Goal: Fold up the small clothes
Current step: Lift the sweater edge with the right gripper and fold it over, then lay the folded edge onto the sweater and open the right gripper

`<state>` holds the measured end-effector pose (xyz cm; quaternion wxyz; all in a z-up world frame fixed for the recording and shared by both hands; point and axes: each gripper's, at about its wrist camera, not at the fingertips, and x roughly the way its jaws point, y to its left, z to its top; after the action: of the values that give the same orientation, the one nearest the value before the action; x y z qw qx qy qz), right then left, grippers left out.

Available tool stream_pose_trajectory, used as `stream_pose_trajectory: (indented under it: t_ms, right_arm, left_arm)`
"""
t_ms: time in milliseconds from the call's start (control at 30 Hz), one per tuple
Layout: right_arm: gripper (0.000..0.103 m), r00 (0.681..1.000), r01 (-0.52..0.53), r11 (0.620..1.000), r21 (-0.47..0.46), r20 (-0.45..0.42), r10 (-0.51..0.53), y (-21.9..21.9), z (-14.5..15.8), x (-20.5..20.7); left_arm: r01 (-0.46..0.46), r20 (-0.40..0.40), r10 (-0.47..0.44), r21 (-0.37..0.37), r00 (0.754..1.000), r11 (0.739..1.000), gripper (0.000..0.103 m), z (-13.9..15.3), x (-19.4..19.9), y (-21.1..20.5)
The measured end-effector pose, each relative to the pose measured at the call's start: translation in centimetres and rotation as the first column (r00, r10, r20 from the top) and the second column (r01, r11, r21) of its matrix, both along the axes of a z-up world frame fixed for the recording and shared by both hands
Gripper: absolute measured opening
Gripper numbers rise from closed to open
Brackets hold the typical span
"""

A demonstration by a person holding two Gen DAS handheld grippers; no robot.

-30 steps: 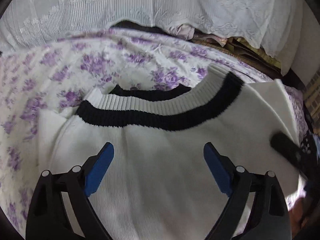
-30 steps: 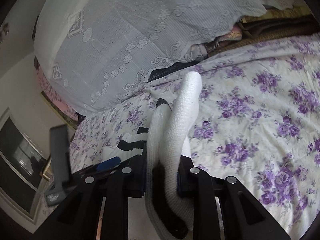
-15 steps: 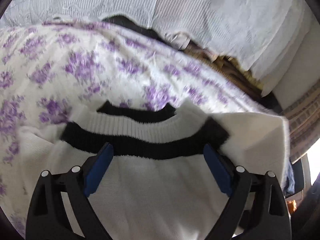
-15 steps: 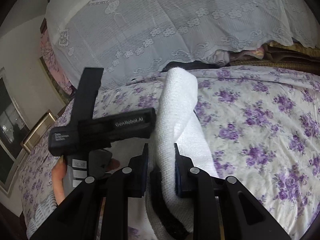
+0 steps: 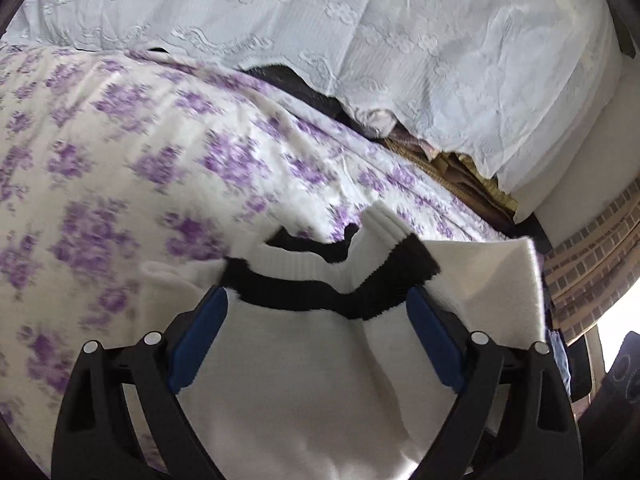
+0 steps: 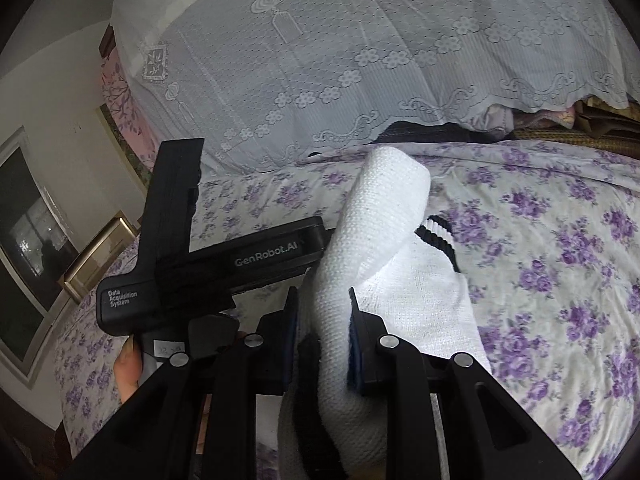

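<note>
Left wrist view: my left gripper [image 5: 316, 336] hangs with jaws spread wide over the white knit sweater [image 5: 288, 392] lying on the floral bedspread [image 5: 100, 168], gripping nothing, and I judge the black-banded collar [image 5: 320, 296] could buckle further if the fold drags it. Right wrist view: my right gripper [image 6: 322, 340] is clamped narrowly on a bunched sleeve [image 6: 372, 232] lifted off the sweater; thick knit may slip out, or snag the left gripper's body just beside it.

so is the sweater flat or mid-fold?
Mid-fold: right gripper pinches a raised sleeve of the sweater; left gripper open above it.
</note>
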<state>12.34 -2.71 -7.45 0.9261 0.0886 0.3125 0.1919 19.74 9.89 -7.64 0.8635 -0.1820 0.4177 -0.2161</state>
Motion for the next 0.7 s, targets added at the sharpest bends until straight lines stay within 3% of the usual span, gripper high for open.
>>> stream_pose_trajectory:
  t_ms: [133, 233, 533, 633, 700]
  right_arm:
    - [0.022, 0.999, -0.03, 0.999, 0.01, -0.028, 0.03, 2.9, -0.7, 1.3]
    - [0.022, 0.998, -0.034, 0.999, 0.004, -0.055, 0.034, 5.0, -1.8, 2.3]
    - [0.023, 0.994, -0.034, 0.999, -0.019, -0.105, 0.032, 9.2, -5.4, 4.6]
    - [0.035, 0.985, -0.073, 0.996, -0.042, -0.158, 0.065, 9.9, -7.5, 5.5]
    - [0.042, 0.987, -0.084, 0.995, -0.051, -0.143, 0.076, 10.2, -7.7, 5.2]
  left_arm:
    - [-0.019, 0.013, 0.019, -0.02, 1.0, 1.0, 0.088, 0.1, -0.2, 2.9]
    - [-0.059, 0.011, 0.059, 0.027, 0.998, 0.998, 0.088, -0.5, -0.1, 4.2]
    - [-0.121, -0.114, 0.118, -0.02, 0.986, 0.992, 0.088, -4.7, 1.6, 9.4]
    - [-0.146, -0.146, 0.145, 0.005, 0.979, 0.989, 0.088, -5.9, 2.1, 9.8]
    - [-0.148, -0.162, 0.145, -0.007, 0.976, 0.989, 0.088, -6.2, 2.2, 10.1]
